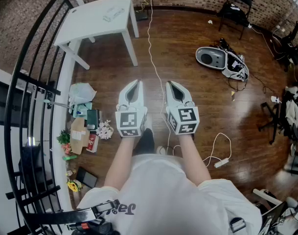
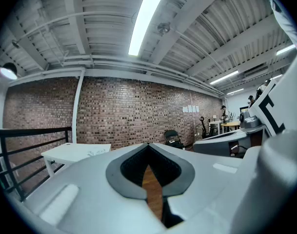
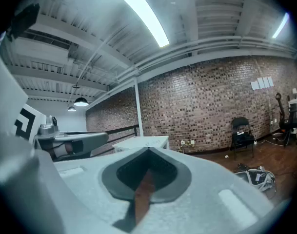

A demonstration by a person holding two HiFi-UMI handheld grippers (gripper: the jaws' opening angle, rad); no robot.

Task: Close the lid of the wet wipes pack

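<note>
I see no wet wipes pack that I can identify in any view. A pale flat item [image 1: 112, 14] lies on the white table [image 1: 90, 21] at the far left, too small to name. My left gripper [image 1: 134, 82] and right gripper [image 1: 169, 83] are held side by side at waist height over the wooden floor, pointing forward, well short of the table. Both are shut, tips meeting, with nothing between them. The left gripper view shows the left gripper [image 2: 148, 145] aimed at the brick wall and the table [image 2: 75, 152]. The right gripper view shows the right gripper [image 3: 148, 150] the same way.
A black railing [image 1: 34, 97] runs down the left. Bags, boxes and flowers [image 1: 87, 126] are piled on the floor beside it. A white cable [image 1: 156, 67] crosses the floor to a power strip [image 1: 220, 162]. A grey-and-white device [image 1: 221, 60] and a black chair [image 1: 235, 4] stand at the right.
</note>
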